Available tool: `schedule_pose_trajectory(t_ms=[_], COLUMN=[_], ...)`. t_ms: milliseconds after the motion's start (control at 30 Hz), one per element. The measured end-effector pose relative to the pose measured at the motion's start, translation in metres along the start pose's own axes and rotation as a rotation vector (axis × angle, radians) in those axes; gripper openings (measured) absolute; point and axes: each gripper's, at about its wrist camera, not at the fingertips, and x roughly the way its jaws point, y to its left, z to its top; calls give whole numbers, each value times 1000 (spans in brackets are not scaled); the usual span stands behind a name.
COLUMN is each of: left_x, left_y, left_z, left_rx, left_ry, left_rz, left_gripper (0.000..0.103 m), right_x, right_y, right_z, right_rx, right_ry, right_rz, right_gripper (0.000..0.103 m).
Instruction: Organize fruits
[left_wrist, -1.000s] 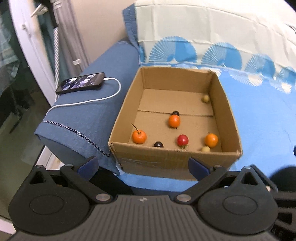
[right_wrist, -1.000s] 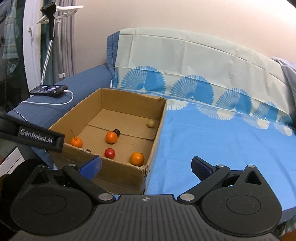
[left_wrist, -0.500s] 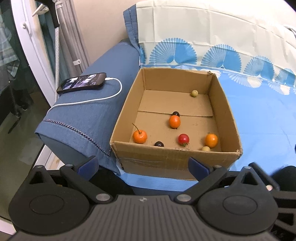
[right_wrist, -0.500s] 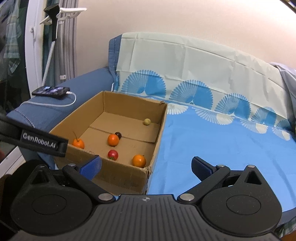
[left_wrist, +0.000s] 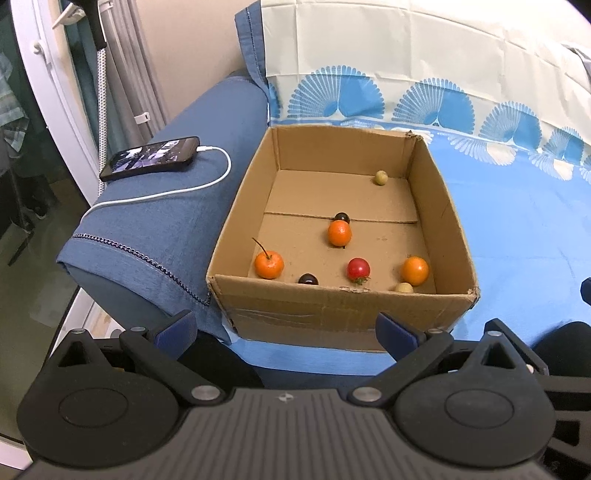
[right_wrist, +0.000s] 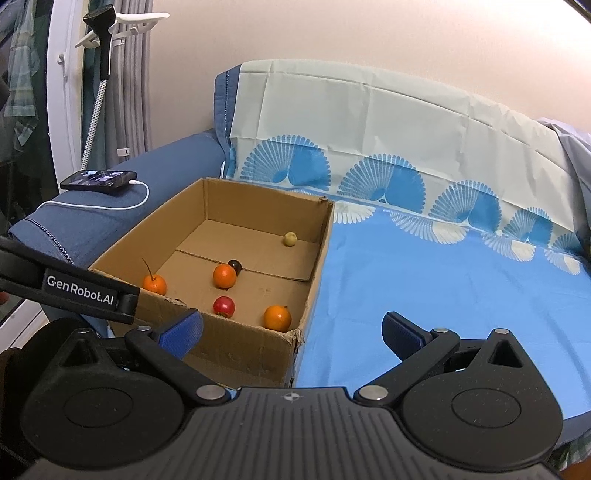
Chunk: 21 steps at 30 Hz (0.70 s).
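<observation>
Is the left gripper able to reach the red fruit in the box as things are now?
Probably yes. The left gripper is open and empty, the cardboard box has no lid, and the red fruit sits apart from its neighbours; only the near wall must be cleared.

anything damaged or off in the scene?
Minor only: the brown cardboard box has a torn, frayed near-right corner and a ragged front rim. The small fruits lie loose inside. Nothing spilled.

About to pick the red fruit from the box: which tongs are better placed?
Probably left: the left tongs face the cardboard box squarely, red fruit straight ahead. The right tongs are offset toward its corner.
</observation>
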Motion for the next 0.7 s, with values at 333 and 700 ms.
schedule_pose_trajectory(t_ms=[333,700], left_x=[-1,-4], left_y=[1,5], left_z=[0,1], left_rx=[-20,-49], left_ry=[8,5], left_rz=[5,-20], left_gripper=[103,103], right_x=[1,0], right_y=[1,0], right_z=[0,0], right_rx=[2,-1], right_ry=[2,-4], right_rz=[4,9], right_gripper=[102,102])
